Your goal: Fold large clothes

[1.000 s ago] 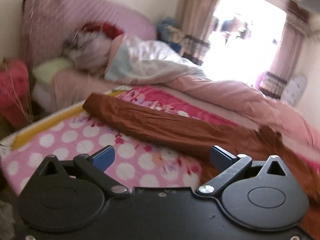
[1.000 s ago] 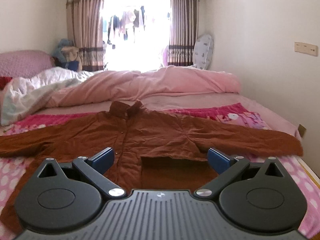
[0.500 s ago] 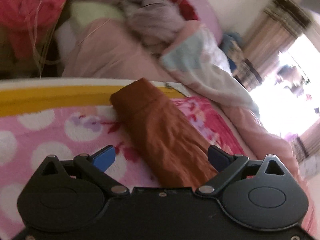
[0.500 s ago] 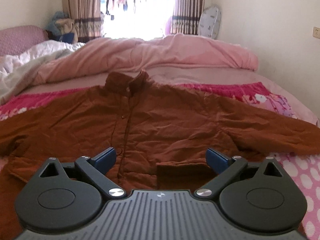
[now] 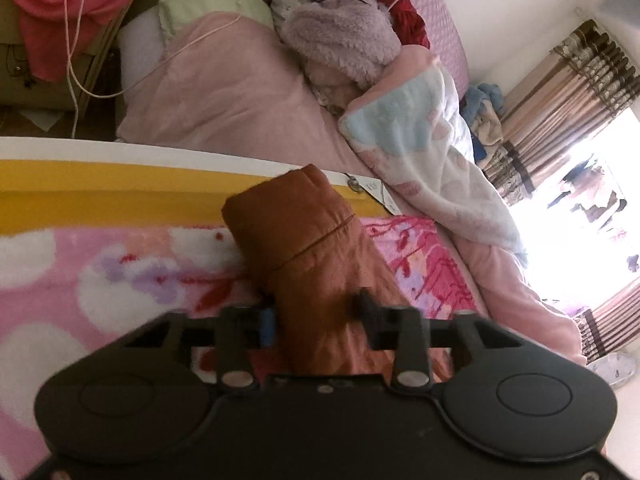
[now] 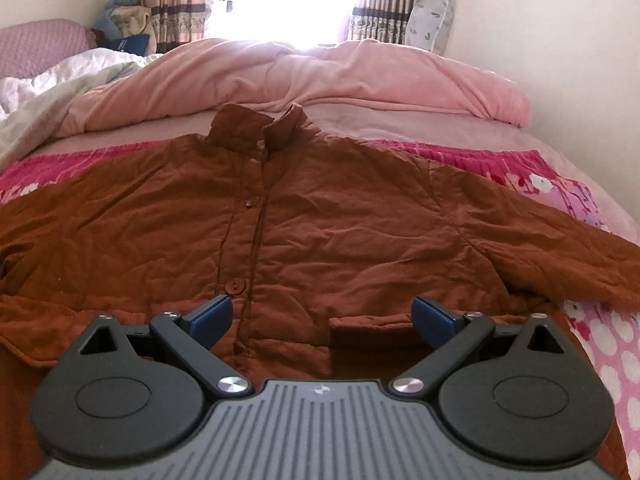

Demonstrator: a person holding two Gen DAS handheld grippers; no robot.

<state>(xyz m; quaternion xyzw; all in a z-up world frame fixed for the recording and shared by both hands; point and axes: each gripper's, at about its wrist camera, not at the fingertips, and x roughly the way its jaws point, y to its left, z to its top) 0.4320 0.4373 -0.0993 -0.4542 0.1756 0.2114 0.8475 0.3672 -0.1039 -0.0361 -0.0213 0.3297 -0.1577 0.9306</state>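
My left gripper point(image 5: 316, 316) is clenched on the brown jacket point(image 6: 320, 220) sleeve point(image 5: 304, 248) between its fingers. My right gripper point(image 6: 322, 314) is released, poised above the jacket front.

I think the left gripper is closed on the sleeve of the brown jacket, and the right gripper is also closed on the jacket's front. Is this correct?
Not quite. The left gripper is shut on the sleeve of the brown jacket, as the left wrist view shows. But the right wrist view shows the right gripper open, jaws wide apart over the jacket's front, gripping nothing.
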